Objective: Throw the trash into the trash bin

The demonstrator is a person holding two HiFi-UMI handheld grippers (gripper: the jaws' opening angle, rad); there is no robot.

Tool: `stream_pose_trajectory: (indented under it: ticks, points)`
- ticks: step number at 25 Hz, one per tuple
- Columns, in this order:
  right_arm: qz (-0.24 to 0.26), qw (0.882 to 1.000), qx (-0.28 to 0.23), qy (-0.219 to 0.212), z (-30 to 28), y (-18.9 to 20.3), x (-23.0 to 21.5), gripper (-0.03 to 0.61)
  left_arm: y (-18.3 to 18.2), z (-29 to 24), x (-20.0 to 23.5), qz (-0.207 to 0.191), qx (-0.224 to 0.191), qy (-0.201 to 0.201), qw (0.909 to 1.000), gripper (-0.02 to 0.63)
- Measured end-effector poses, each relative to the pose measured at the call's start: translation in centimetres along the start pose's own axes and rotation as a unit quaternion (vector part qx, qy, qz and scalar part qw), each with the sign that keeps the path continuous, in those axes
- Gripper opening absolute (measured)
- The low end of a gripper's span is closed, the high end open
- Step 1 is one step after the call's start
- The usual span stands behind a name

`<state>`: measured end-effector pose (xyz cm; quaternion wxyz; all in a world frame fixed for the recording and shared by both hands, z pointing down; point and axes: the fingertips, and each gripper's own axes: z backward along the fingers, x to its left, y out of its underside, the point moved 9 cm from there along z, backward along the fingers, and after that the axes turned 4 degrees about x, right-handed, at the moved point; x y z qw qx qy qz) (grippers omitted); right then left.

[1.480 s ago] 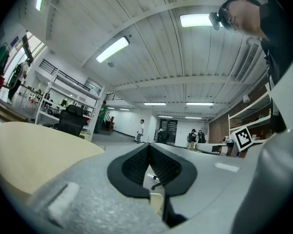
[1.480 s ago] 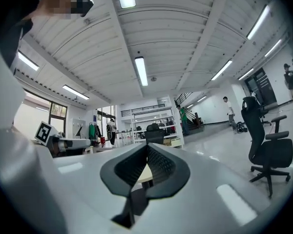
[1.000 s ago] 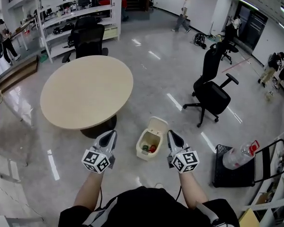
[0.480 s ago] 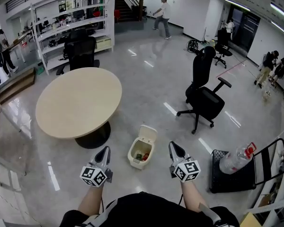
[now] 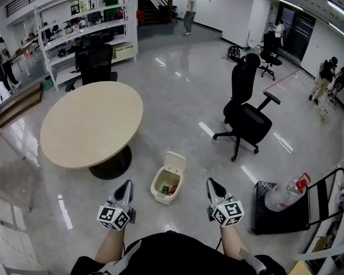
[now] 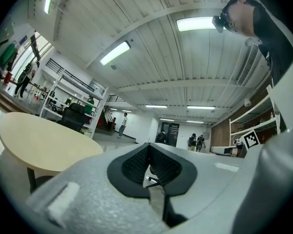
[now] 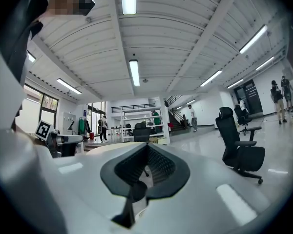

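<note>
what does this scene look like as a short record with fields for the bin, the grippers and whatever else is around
bin: trash bin on the floor, lid open, red and green items inside
left gripper: fingers together, nothing between them
right gripper: fingers together, nothing between them
layout: bin lies ahead of the person, between the two grippers
table: round table beyond and left of the bin
other: office chair to the right; plastic bottle lying on a black cart at far right
</note>
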<state>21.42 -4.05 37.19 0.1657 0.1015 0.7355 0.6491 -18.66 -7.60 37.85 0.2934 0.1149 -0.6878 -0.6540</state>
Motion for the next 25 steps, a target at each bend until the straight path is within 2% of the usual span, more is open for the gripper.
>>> stream_pose_trajectory:
  ticks: [12, 25]
  points:
    - [-0.012, 1.0, 0.005, 0.01, 0.9, 0.6, -1.2, 0.005, 0.2, -0.9, -1.1, 0.007, 0.004, 0.014, 0.9999, 0.002]
    - [-0.001, 1.0, 0.006, 0.009, 1.4, 0.6, 0.0, 0.005, -0.5, -0.4, -1.3, 0.001, 0.005, 0.036, 0.9994, 0.002]
